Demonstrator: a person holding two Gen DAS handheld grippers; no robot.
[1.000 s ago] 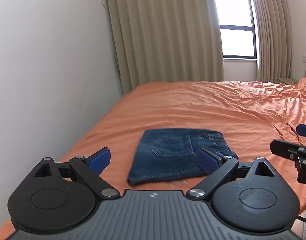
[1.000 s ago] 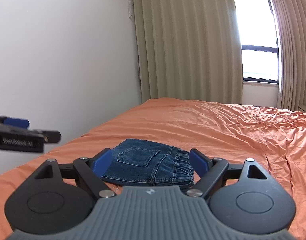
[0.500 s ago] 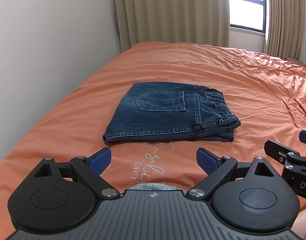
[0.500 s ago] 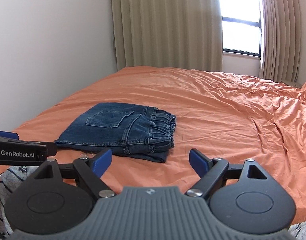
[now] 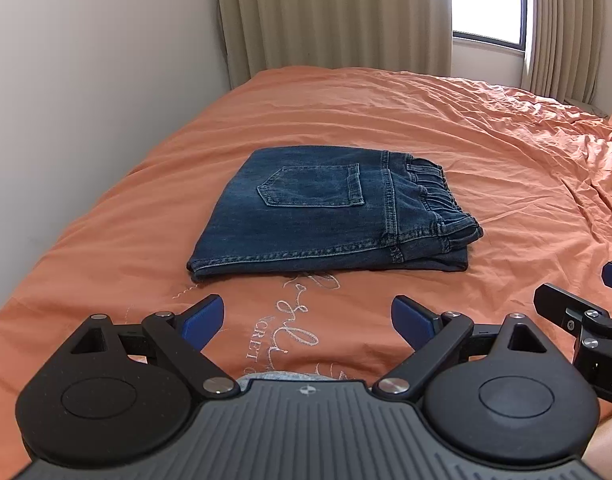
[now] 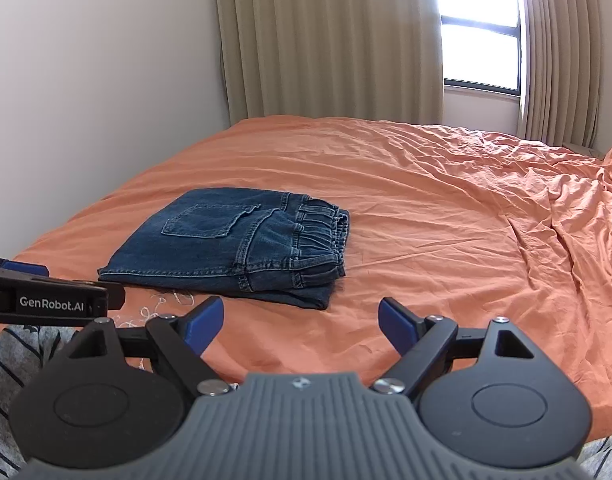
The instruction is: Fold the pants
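On the orange bed, folded pants are seen ahead of both spread, empty hand-held grippers: left, right.

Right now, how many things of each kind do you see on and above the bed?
Folded jeans: 1
Open grippers: 2, left gripper and right gripper
Orange bedsheet: 1
Total: 4

Left wrist cam sat low at near edge of bed, faced far edge and curtains, close behind left gripper. Right wrist cam sat just beside it, same heading, behind right gripper. Both views shared folded jeans, left wall, window; each caught the other gripper at frame edge.
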